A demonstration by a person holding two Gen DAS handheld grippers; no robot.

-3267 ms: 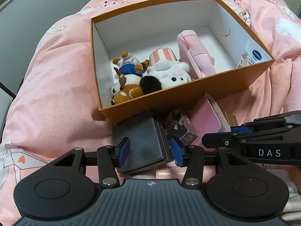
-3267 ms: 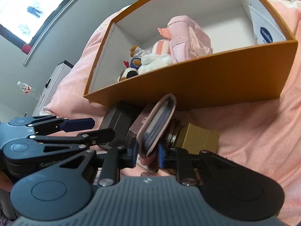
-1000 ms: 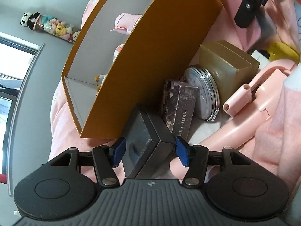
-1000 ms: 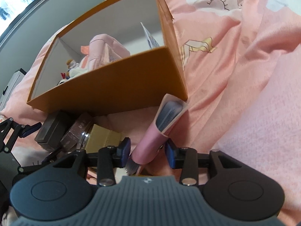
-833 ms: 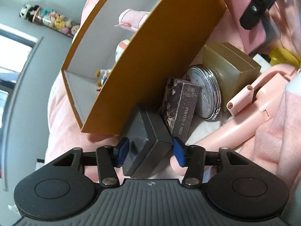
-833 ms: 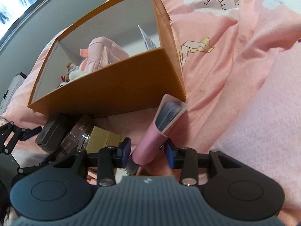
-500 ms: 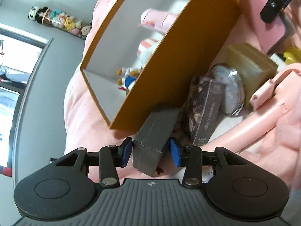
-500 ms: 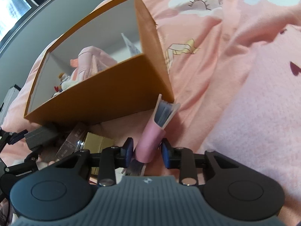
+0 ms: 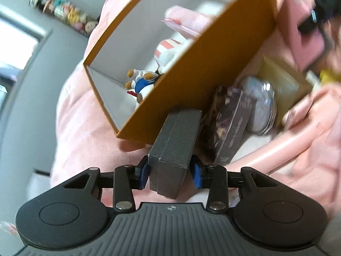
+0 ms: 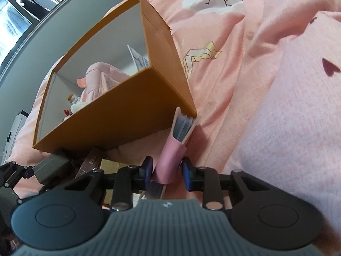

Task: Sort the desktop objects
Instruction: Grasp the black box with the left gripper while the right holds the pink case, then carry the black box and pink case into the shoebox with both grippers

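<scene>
My left gripper (image 9: 170, 175) has its blue pads pressing the sides of a black box (image 9: 174, 145), and the jaws are still closing on it. The box is raised just in front of the near wall of the orange storage box (image 9: 213, 64). In the right wrist view, my right gripper (image 10: 167, 172) grips a pink notebook (image 10: 172, 157) that points at the near corner of the orange box (image 10: 119, 111); these jaws are closing too. The black box (image 10: 53, 166) and left gripper (image 10: 12, 170) also show at that view's left edge.
Plush toys (image 9: 142, 83) and a pink pouch (image 9: 187, 19) lie inside the orange box. Against its near wall stand a dark card box (image 9: 228, 128), a round silver tin (image 9: 260, 104) and a gold box (image 9: 283, 85). A pink tube-shaped thing (image 9: 287, 140) lies nearby on pink bedding (image 10: 277, 85).
The left jaws have narrowed onto the black box, which has come up and turned edge-on between the pads. The right jaws have narrowed on the pink notebook, and the wrist has rolled a little.
</scene>
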